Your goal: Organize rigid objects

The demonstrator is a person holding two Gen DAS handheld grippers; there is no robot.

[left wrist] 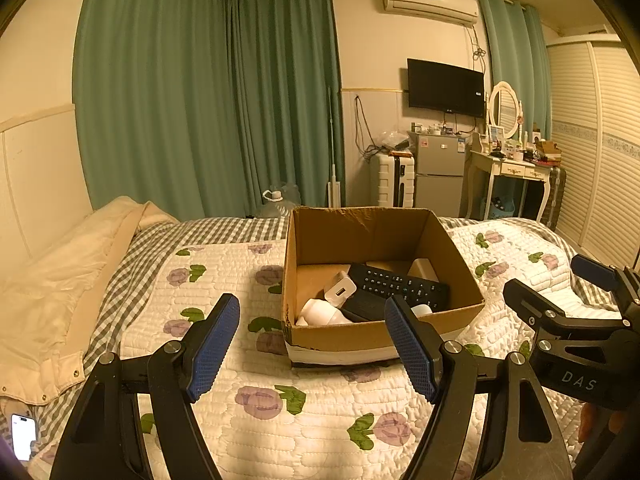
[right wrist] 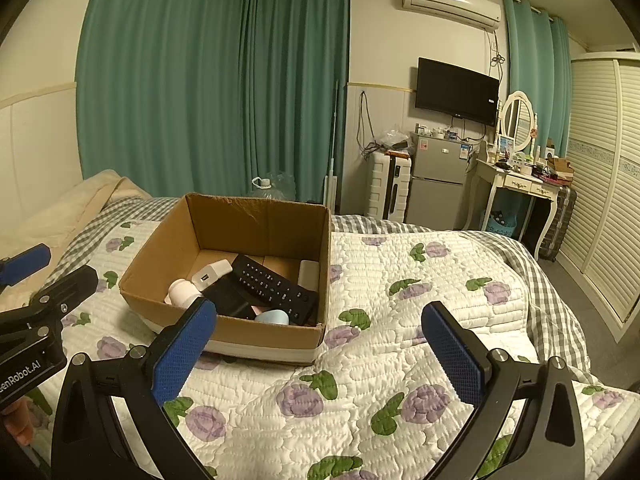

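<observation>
While both grippers, left gripper (left wrist: 312,344) and right gripper (right wrist: 320,346), are hovering empty with jaws spread, cardboard box (left wrist: 460,276) is sitting mid-frame on the bed (left wrist: 248,360) holding remote (left wrist: 400,286); I'd be scanning for leftovers.

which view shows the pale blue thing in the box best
The right wrist view: the pale blue object shows its rounded top against the cardboard box's near wall. In the left wrist view, only a pale sliver shows behind a finger.
</observation>
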